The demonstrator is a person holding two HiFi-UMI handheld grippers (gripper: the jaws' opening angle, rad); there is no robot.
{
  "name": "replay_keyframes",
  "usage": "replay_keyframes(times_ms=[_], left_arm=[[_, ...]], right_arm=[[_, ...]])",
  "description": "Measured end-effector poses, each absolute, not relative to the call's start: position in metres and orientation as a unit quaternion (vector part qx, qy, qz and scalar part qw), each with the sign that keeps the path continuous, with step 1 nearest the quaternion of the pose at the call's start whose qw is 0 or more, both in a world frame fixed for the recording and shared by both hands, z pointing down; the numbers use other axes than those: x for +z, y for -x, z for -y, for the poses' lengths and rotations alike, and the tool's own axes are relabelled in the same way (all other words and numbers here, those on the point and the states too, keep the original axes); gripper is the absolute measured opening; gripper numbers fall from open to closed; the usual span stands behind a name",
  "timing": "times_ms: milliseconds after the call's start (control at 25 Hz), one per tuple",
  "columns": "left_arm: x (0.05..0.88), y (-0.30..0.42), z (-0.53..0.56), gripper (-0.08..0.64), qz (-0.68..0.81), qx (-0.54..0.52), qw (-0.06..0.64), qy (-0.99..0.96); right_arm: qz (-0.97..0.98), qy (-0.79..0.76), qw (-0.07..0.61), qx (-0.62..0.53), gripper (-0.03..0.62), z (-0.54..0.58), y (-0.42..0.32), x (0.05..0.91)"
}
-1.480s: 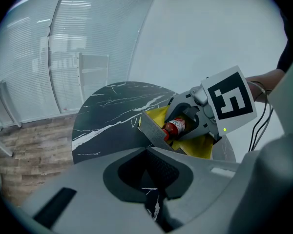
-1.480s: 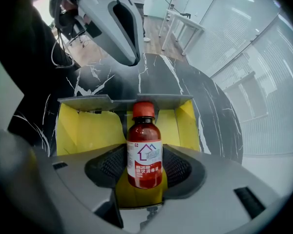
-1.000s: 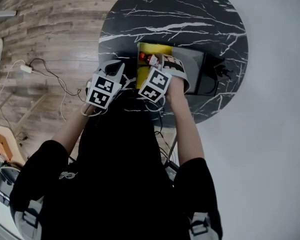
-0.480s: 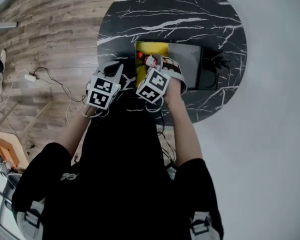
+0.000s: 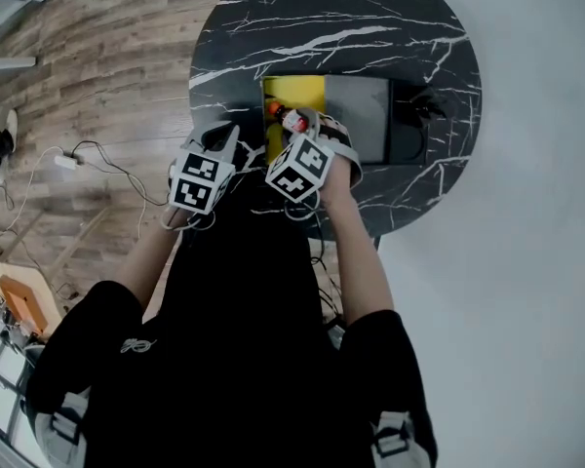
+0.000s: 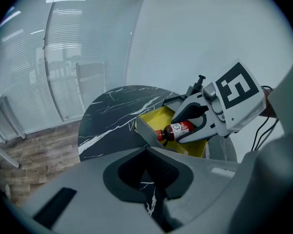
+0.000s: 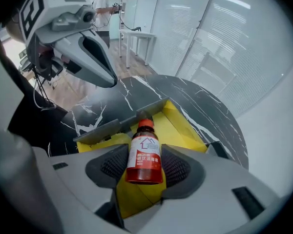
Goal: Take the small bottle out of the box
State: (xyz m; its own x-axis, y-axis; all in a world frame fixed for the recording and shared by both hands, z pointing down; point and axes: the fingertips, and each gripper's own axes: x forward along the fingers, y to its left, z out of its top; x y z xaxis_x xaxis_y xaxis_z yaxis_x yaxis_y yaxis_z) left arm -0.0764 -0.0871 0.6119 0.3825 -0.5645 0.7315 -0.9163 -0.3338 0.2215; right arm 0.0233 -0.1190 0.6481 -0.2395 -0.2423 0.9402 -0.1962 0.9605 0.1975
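Across the last second, little is being changed at the right claw (image 7: 144, 162): it is being kept clamped on the small bottle (image 7: 144, 155), with both pads pressed against the bottle's body and the red cap pointing ahead of the claw. The bottle is being held over the yellow inside of the box (image 7: 185, 126), at about the same spot. The extraction therefore appears to be in progress and not finished, since the bottle is not yet being carried clear of the box outline.

The left claw (image 6: 149, 167) is being held with its jaws together and nothing between them. It is parked just beside the right claw, on that claw's left, away from the box.

Edges are to be noted. A grey flap (image 7: 119, 125) is standing just ahead of the cap and to its left, and a yellow wall is running along the right claw's right side. Open room is being offered straight above the claw and back toward the person. The dark marbled tabletop (image 7: 205, 106) ahead of the box is lying bare.
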Motion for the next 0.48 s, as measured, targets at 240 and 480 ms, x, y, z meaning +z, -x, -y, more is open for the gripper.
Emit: replay_keyframes(times_ms=[240, 480], left_arm=[[0.608, 0.073, 0.083, -0.002, 0.48, 0.278, 0.311, -0.772], [0.606, 0.067, 0.078, -0.002, 0.48, 0.278, 0.305, -0.775]], right_arm=[[0.802, -0.174, 0.572, 0.018, 0.199, 0.115, -0.023, 0.642], [0.814, -0.204, 0.54, 0.061, 0.196, 0.111, -0.026, 0.634]])
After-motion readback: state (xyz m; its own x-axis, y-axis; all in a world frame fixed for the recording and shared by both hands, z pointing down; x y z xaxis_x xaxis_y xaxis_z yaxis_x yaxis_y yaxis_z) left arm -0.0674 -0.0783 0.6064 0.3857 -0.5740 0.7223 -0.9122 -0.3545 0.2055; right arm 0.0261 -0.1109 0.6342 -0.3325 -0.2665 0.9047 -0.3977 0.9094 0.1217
